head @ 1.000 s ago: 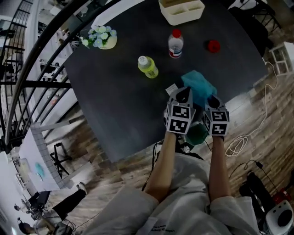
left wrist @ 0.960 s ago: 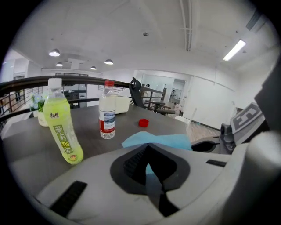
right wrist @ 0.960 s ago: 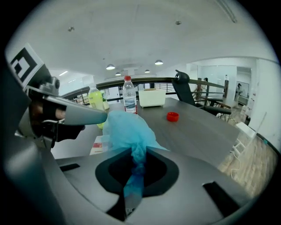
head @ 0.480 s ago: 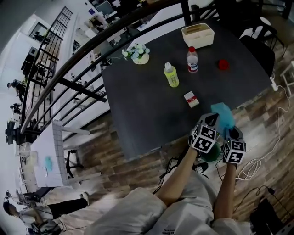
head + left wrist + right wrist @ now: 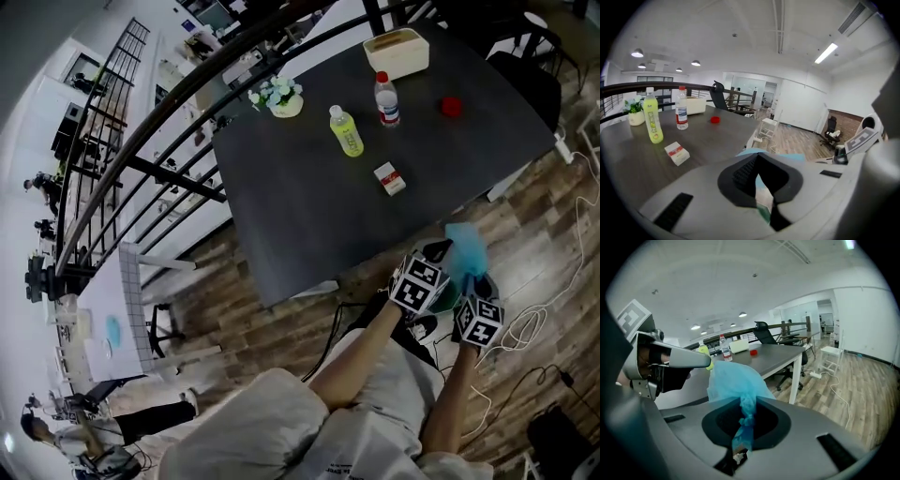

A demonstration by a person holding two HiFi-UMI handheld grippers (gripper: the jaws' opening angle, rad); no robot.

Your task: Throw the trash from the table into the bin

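Hanging just past the near edge of the table (image 5: 309, 216), clear of its dark top, the blue bag (image 5: 466, 248) is held up between both tools. The right gripper (image 5: 743, 437) has its jaws pressed together on a twisted strand of it, and the left gripper (image 5: 764, 204) looks pinched on another fold of the same bag. It is thin, crinkly film, puffed out above the jaws and wrung to a cord where it is gripped. Below it, off the table's edge, a dark green rounded thing (image 5: 442, 298) shows between the grippers; I take it for the bin, though little of it can be seen.

So this piece seems lifted off but not dropped yet, and the release is what is left for it. On the tabletop lie more candidates:

- a small red-and-white carton (image 5: 390, 178) near the middle, boxy and stiff
- a yellow-green bottle (image 5: 346, 131) farther back
- a clear bottle with a red cap (image 5: 386, 98) beside that
- a small red thing (image 5: 451, 107) toward the far right corner

A cream basket (image 5: 397, 52) and a pot of flowers (image 5: 278, 97) stand along the far edge, and those hardly look like rubbish.
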